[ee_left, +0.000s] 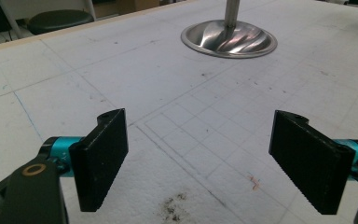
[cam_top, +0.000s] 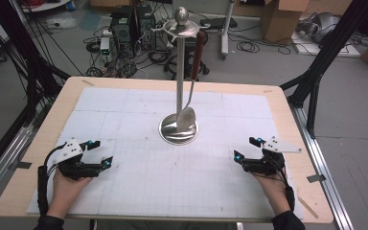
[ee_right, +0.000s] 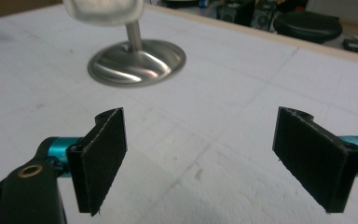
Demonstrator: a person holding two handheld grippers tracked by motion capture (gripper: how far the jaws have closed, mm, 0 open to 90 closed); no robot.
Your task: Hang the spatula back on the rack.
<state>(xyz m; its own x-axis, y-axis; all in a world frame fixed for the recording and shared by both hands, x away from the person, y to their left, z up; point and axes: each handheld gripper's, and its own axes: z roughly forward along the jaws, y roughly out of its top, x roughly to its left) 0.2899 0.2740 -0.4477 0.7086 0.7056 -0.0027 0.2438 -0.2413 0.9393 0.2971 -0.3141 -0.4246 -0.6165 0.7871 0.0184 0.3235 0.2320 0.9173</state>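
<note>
A steel utensil stand rises from a round base at the middle of the white mat. One ladle with a dark red handle hangs from its top ring, bowl just above the base. My left gripper rests near the mat's front left, open, nothing between its jaws. My right gripper rests at the front right, also open and empty. The base lies ahead of the left gripper. In the right gripper view the base and the ladle's bowl sit beyond the gripper.
The mat covers a light wooden table. Black frame posts stand at both sides. Computers, cables and cardboard boxes lie on the floor behind the table. A black stool stands past the table's edge.
</note>
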